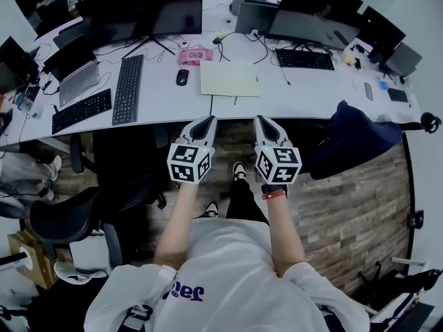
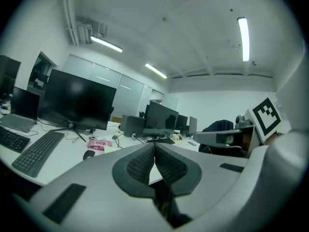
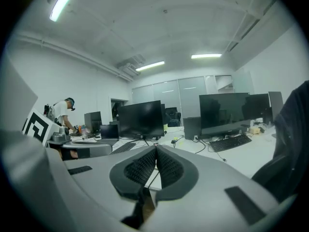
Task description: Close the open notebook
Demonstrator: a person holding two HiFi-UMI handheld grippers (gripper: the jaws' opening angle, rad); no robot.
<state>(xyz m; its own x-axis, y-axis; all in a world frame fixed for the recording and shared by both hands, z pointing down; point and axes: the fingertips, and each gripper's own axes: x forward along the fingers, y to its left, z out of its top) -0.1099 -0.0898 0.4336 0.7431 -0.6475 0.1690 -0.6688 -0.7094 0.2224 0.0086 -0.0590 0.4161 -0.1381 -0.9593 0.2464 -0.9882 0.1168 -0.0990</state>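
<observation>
A cream notebook (image 1: pixel 229 79) lies flat on the white desk (image 1: pixel 304 95), near its front edge, showing one pale rectangular face. Both grippers hang side by side in front of the desk, over the floor, pointing toward the notebook and a short way from it. My left gripper (image 1: pixel 208 122) is shut with nothing between its pads, its tips meeting (image 2: pixel 154 146) in the left gripper view. My right gripper (image 1: pixel 261 122) is also shut and empty, its jaws meeting (image 3: pixel 156 151) in the right gripper view. The jaws hide the notebook in both gripper views.
A black mouse (image 1: pixel 182 77) and a pink item (image 1: pixel 190 55) lie left of the notebook. Keyboards (image 1: pixel 128 88), monitors (image 1: pixel 149 12) and cables crowd the desk. A chair with a dark jacket (image 1: pixel 353 133) stands at the right, a black chair (image 1: pixel 62 216) at the left. A person (image 3: pixel 62 112) stands far off.
</observation>
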